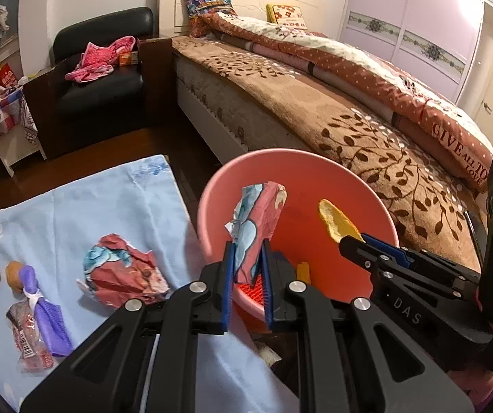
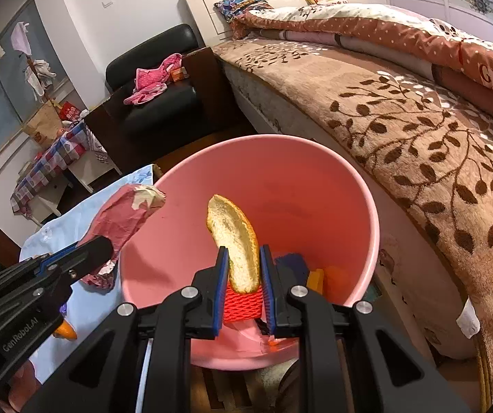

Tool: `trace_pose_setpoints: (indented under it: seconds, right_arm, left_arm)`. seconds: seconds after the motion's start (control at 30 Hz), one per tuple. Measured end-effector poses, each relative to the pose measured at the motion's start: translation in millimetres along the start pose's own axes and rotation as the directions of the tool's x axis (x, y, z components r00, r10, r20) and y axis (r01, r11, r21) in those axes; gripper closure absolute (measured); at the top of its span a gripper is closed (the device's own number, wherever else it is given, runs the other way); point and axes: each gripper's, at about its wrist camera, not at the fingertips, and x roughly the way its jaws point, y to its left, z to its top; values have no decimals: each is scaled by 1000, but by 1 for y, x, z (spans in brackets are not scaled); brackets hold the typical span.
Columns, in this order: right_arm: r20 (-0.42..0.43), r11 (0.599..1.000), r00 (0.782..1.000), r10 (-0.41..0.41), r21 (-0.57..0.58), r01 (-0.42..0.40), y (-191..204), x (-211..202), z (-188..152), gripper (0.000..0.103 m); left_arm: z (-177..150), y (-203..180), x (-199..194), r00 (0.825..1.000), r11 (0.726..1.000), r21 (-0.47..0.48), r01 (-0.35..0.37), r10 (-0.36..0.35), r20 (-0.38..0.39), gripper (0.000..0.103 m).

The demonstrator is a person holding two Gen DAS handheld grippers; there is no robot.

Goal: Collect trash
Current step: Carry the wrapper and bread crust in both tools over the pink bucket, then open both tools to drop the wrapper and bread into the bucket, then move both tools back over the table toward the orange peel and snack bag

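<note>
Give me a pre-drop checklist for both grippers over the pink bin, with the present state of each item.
1. Left gripper clamped on crumpled paper: ok.
2. Right gripper clamped on the peel: ok.
3. Peel over the mouth of the pink bin: ok.
4. Crumpled paper inside the bin's rim line: ok in the left wrist view; in the right wrist view it sits near the rim edge, so cannot tell for certain.
5. The two grippers apart from each other: ok.
6. Trash left on the blue cloth: not ok, another paper wad and a wrapper remain.
</note>
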Motion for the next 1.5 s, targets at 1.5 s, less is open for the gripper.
trace_pose_setpoints:
  seconds: [1.5]
  right_arm:
    - [-4, 1000, 1000, -20, 18, 20, -13, 10, -3, 71]
  left_arm:
    - [-3, -17, 24, 998, 1000, 15, -1, 2, -70, 62]
